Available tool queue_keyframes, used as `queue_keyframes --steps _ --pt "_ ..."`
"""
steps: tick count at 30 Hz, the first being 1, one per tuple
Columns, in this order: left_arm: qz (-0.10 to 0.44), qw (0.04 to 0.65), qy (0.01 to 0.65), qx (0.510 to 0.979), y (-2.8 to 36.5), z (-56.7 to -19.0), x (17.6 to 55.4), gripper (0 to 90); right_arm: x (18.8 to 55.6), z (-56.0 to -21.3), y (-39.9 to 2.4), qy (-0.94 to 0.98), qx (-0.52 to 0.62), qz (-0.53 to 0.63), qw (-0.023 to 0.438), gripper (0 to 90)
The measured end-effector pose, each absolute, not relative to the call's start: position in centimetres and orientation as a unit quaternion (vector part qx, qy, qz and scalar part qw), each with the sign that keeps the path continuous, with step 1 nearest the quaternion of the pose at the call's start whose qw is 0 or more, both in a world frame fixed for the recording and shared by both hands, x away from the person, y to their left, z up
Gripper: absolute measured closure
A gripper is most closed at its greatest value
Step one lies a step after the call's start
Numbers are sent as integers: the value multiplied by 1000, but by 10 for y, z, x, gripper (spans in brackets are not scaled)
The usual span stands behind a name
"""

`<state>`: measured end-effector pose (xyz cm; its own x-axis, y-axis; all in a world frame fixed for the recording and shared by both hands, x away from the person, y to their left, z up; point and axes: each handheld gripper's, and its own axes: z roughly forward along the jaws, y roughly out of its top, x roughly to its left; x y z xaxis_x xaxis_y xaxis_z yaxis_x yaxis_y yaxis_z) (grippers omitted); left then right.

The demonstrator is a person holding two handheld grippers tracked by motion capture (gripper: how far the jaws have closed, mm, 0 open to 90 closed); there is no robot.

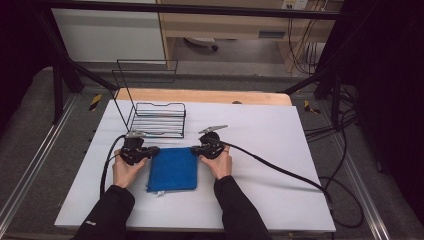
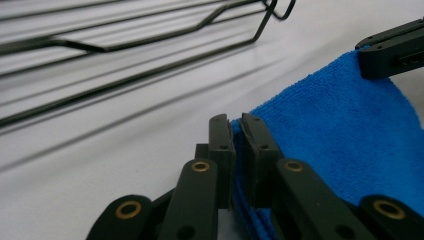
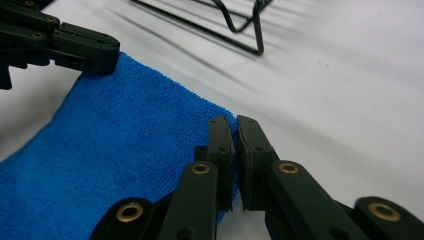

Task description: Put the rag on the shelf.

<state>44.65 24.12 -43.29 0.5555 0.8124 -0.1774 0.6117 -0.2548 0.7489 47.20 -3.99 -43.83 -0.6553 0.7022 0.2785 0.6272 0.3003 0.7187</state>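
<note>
My left claw (image 2: pixel 236 131) is clamped on the far left corner of the folded blue terry cloth (image 2: pixel 345 135); a thin blue edge sits pinched between its jaws. My right claw (image 3: pixel 234 131) is clamped on the far right corner of the same cloth, its jaws together on the fabric. From above, both claws meet the cloth's far edge, one at each corner. The cloth lies flat on the white counter (image 1: pixel 270 140), near its front middle. The black wire rack (image 1: pixel 157 120) stands just beyond the cloth, apart from it, toward the left.
</note>
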Motion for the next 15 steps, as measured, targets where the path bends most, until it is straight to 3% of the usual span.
queue_keyframes --steps 15 --pt "156 452 429 766 249 -408 420 841 448 -411 -45 790 378 477 73 863"
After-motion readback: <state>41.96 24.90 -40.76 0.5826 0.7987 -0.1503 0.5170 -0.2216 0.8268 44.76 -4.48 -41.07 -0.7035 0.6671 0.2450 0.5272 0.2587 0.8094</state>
